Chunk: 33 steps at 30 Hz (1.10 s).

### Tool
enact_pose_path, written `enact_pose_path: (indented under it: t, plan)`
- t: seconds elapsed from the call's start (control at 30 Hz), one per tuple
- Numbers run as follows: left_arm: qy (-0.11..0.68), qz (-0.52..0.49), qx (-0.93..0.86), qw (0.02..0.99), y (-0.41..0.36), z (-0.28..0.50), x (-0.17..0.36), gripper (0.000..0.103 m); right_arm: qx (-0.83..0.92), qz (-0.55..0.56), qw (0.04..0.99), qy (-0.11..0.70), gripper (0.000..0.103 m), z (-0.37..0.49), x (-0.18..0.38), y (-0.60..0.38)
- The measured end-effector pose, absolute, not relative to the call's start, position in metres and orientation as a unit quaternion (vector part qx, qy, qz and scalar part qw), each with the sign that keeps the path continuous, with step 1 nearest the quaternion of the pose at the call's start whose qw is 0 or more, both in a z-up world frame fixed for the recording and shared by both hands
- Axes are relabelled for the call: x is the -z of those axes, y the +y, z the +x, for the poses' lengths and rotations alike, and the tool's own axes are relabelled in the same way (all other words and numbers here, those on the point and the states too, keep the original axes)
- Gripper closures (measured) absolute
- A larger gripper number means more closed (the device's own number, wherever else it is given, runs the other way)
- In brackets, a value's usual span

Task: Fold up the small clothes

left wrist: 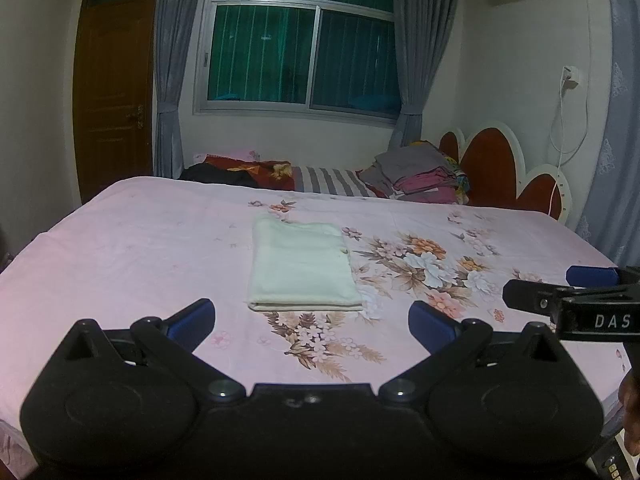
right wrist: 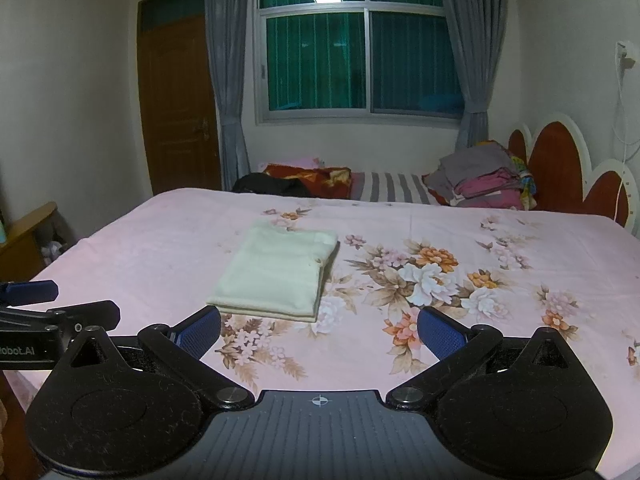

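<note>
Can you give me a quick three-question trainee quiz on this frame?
1. True or false: the left hand-held gripper is shut on the cream cloth.
2. What state is the cream cloth in? A) spread flat B) folded C) crumpled
3. Fill in: the cloth lies on a pink ____ bedsheet.

Key: 1 false, both the left and the right hand-held gripper are open and empty; 2 B; 3 floral.

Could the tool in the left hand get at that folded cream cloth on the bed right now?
Probably yes: the left tool is open, the folded cream cloth lies just ahead, and only bare bedsheet lies between.
</note>
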State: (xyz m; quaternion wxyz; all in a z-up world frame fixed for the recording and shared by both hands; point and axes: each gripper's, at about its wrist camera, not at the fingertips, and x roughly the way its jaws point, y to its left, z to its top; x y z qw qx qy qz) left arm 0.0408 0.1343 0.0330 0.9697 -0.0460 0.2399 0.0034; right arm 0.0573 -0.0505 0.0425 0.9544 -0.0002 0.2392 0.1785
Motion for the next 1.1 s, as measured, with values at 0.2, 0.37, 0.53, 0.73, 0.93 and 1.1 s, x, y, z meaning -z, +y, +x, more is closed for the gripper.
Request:
enact_pose_path:
  t: [0.2,0.37,0.53,0.73,0.93,1.1]
  plan:
    - [0.240,-0.047,-0.004,0.970,0.1345,0.0409,-0.0338,0.000,-0.180,0.000,0.954,0.239,0.000,0.0591,-0.0425,-0.0505]
    - [0.239,-0.046,-0.004,0.970,0.1349,0.0411,-0.0337,0.000,-0.182,-0.001,0.954,0.240,0.000,0.0606,-0.0416,-0.0500]
    - [0.241,-0.043,-0.006,0.970,0.1345,0.0413,-0.0336,0.000,-0.182,-0.001,0.954,0.240,0.000,0.0606,-0.0416,-0.0493]
    - [0.240,-0.043,-0.005,0.970,0.1350,0.0412,-0.0338,0.000,-0.182,-0.001,0.953,0.241,0.000,0.0606,-0.0415,-0.0489]
    - [0.240,-0.043,-0.005,0.970,0.1348,0.0408,-0.0337,0.000,-0.183,0.000,0.953,0.241,0.000,0.0610,-0.0411,-0.0504]
    - [0.238,-0.044,-0.006,0.970,0.1368,0.0402,-0.0342,0.000,-0.183,-0.002,0.953,0.240,0.000,0.0612,-0.0413,-0.0506]
